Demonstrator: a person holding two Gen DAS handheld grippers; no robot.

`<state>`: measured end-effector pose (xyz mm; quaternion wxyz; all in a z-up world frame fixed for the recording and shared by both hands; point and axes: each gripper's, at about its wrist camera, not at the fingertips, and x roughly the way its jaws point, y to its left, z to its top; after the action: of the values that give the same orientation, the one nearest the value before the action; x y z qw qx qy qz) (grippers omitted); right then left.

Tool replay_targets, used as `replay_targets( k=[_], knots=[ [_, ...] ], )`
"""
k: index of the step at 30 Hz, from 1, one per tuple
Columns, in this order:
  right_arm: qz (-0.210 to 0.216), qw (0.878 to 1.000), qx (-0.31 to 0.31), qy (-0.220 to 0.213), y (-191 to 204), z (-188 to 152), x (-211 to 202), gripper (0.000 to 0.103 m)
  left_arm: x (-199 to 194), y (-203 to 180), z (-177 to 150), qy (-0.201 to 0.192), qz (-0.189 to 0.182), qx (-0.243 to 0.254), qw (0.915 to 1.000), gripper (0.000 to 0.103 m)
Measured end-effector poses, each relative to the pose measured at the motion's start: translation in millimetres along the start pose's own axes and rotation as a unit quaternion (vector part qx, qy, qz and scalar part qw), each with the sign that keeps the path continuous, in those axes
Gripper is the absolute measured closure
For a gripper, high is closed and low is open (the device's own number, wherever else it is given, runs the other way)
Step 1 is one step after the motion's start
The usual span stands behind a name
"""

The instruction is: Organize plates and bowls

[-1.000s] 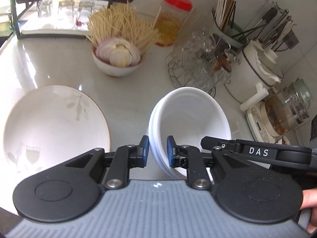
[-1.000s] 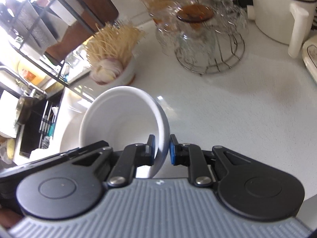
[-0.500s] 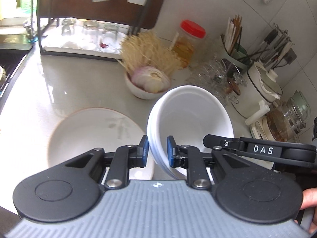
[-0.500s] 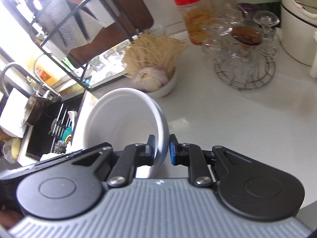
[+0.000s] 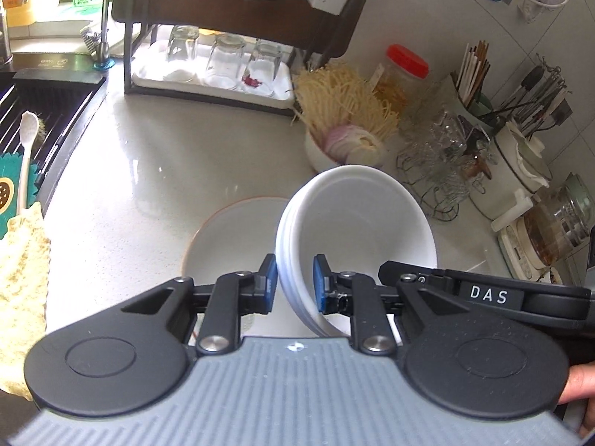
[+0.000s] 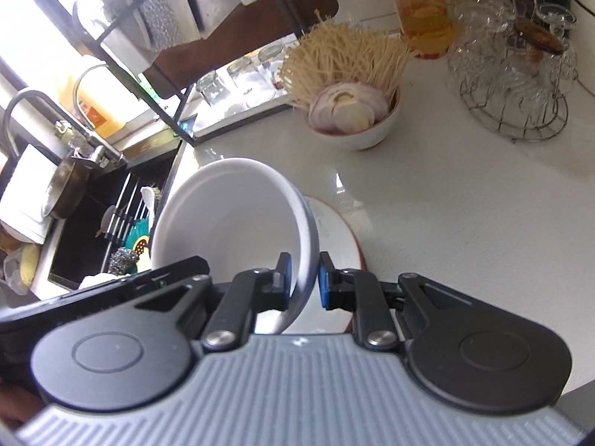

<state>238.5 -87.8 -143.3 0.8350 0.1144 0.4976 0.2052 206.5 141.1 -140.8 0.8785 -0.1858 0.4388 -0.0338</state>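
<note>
Black right tongs (image 5: 487,293) read "DAS" beside bowls (image 5: 357,230).

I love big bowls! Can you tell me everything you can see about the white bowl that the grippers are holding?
The white bowl stack looks like smooth, glossy ceramic; ridged rims in the left wrist view suggest several nested bowls. It looks empty, is tilted and is held up over a white plate on the counter. The left gripper pinches one side of the rim and the right gripper pinches the opposite side, one blue pad inside and one outside.
</note>
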Motion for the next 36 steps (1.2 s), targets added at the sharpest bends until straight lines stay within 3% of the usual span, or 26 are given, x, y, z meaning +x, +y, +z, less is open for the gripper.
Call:
replay_targets(
  k=[10, 28, 29, 32, 36],
  knots=[
    [-0.022, 1.0, 0.013, 0.01, 2, -16, 31, 0.085, 29, 31, -14, 0.028, -0.004, -0.004, 0.9996, 0.08],
    [-0.045, 0.999, 0.019, -0.003, 9, -25, 47, 0.083, 48, 40, -14, 0.043, -0.004, 0.012, 0.999, 0.079],
    [-0.043, 0.999, 0.02, -0.004, 10, -25, 47, 0.083, 47, 40, -14, 0.043, -0.001, 0.015, 0.999, 0.076],
    [-0.046, 0.999, 0.012, -0.016, 12, -26, 45, 0.083, 42, 41, -15, 0.031, 0.012, 0.014, 0.9993, 0.051],
    [-0.049, 0.998, 0.004, -0.037, 13, -26, 38, 0.066, 33, 44, -15, 0.016, 0.018, 0.011, 0.9996, 0.05]
  ],
)
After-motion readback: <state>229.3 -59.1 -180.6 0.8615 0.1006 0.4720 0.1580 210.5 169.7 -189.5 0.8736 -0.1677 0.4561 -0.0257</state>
